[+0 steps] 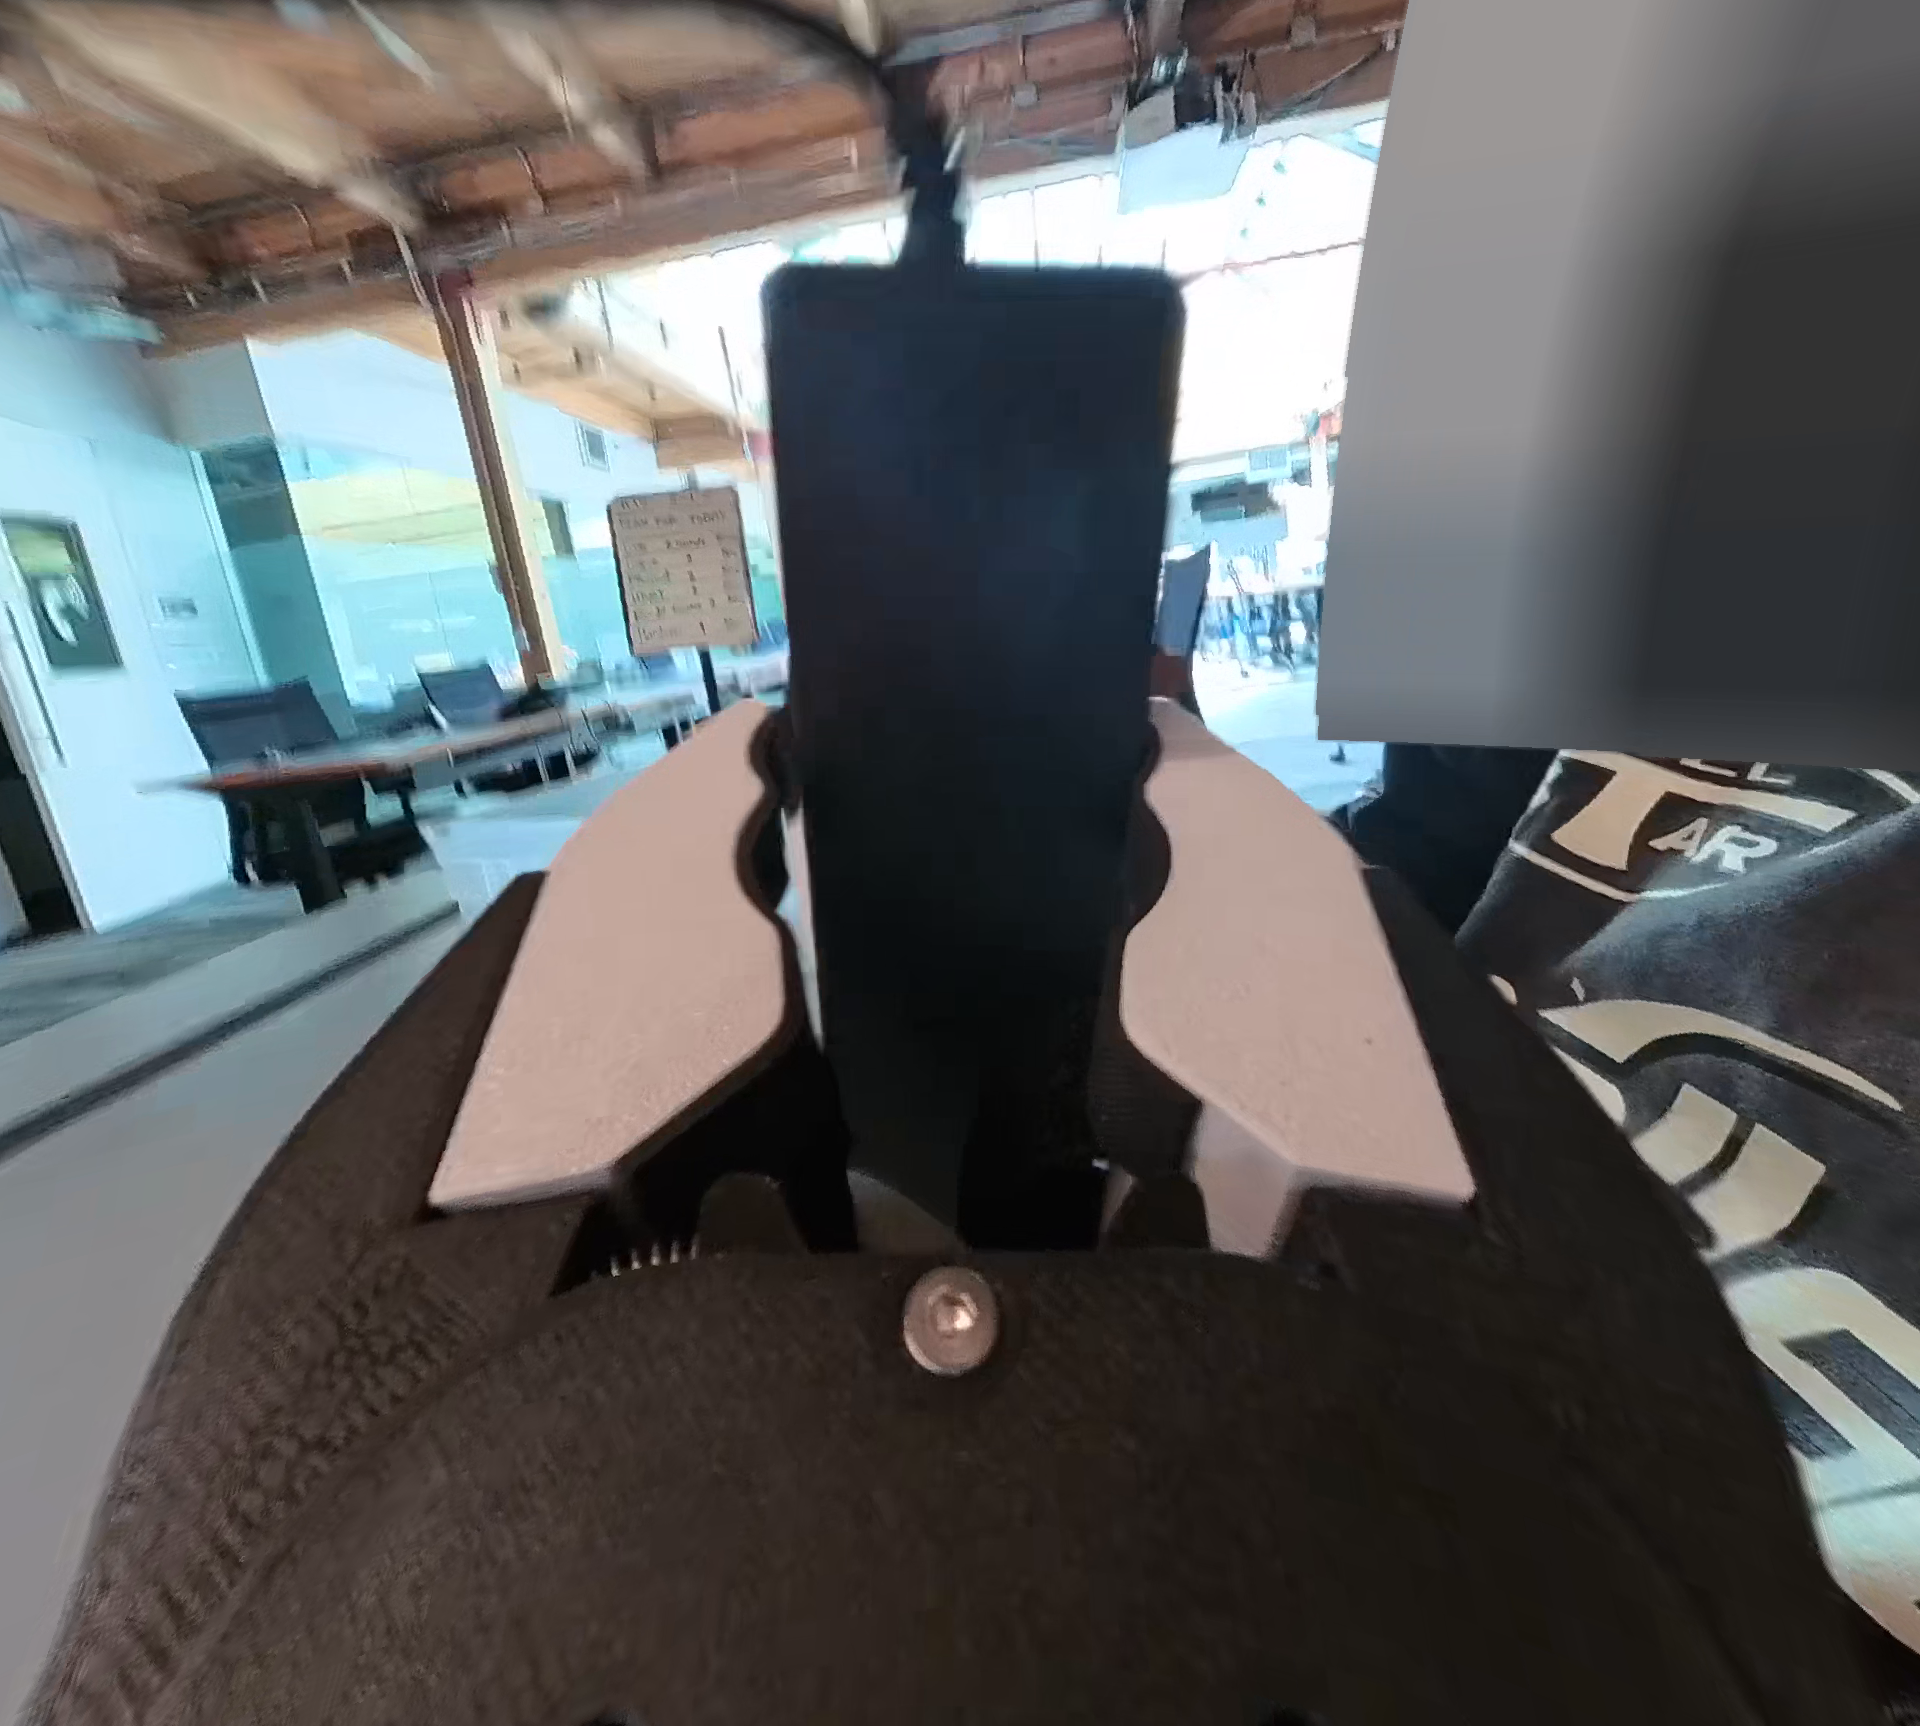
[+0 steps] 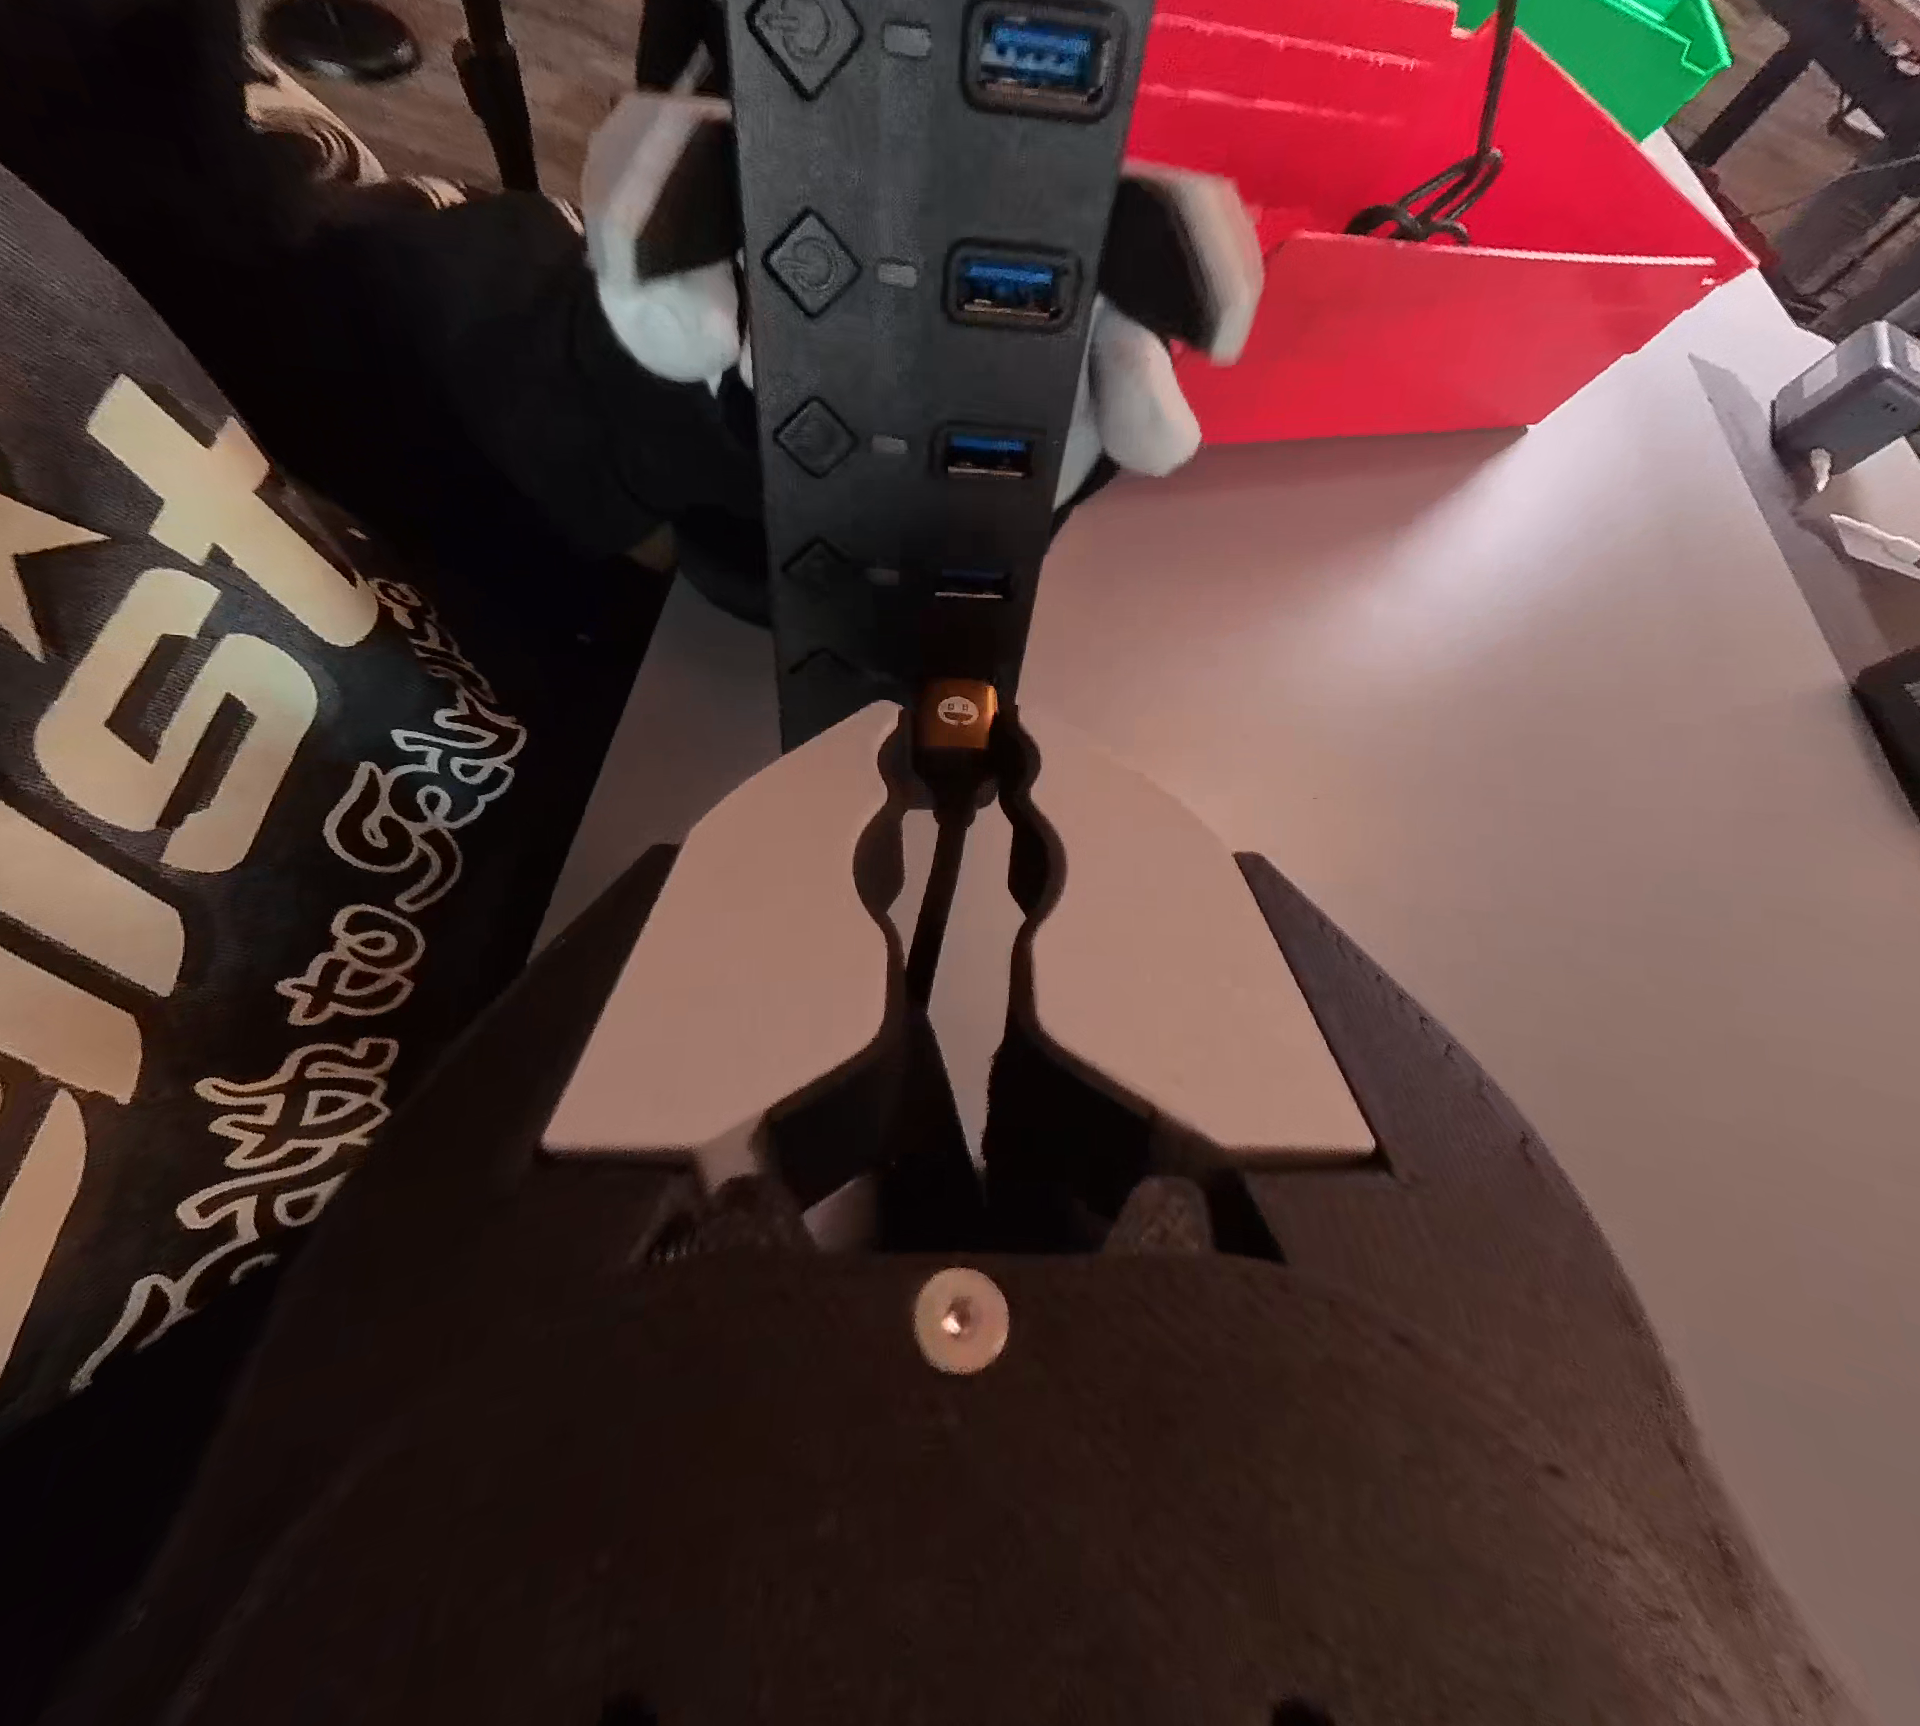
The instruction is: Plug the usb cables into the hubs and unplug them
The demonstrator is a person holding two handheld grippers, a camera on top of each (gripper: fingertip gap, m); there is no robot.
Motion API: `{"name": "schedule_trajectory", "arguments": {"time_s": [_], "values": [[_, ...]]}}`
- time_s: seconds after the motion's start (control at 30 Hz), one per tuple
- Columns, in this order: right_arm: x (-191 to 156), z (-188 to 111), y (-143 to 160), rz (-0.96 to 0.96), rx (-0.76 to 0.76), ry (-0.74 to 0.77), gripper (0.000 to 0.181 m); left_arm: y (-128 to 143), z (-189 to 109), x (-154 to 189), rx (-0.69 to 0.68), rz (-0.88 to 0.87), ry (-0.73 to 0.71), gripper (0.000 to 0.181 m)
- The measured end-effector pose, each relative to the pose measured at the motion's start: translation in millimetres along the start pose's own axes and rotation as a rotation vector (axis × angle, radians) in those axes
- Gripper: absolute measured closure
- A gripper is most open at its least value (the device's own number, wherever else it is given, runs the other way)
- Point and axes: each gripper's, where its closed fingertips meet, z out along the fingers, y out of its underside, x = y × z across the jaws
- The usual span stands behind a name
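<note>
The hub (image 2: 914,305) stands upright ahead of the right gripper (image 2: 951,777), clamped by the left gripper (image 1: 961,803) to brace it while the right pinches the orange plug (image 2: 954,720) at a lower port.

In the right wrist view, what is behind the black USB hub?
Behind the USB hub, the left tongs clamp its sides; their white fingers stick out on both edges. Farther back stands a red bin. The tongs' body is hidden by the hub.
</note>
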Motion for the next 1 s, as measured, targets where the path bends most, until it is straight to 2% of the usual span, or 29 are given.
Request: {"name": "schedule_trajectory", "arguments": {"time_s": [0.2,0.6,0.63,0.7,0.77,0.9,1.0], "values": [[1.2,-9.9,-16.7,0.064,0.124,-0.029,0.166,32.7,8.8,-0.5,-0.203,0.015,-0.013,0.116],[2.0,-13.9,-6.8,0.037,0.039,-0.024,0.165,46.9,7.7,-1.4,-0.323,0.023,-0.020,0.118],[5.6,-17.9,-3.4,0.038,0.023,-0.008,0.166,46.2,3.9,-6.5,-0.327,0.029,-0.053,0.118],[23.4,-40.6,0.2,0.065,0.034,0.065,0.166,30.6,-6.5,-16.1,-0.247,0.019,-0.102,0.118],[36.0,-70.9,-6.6,0.097,0.109,0.111,0.166,21.5,-8.5,-16.2,-0.188,-0.002,-0.086,0.118],[46.1,-121.5,-28.1,0.079,0.232,0.224,0.166,44.0,1.2,-8.9,-0.311,0.028,-0.053,0.118],[47.0,-154.0,-45.8,0.073,0.343,0.288,0.166,51.1,0.8,-10.7,-0.349,0.021,-0.066,0.118]]}}
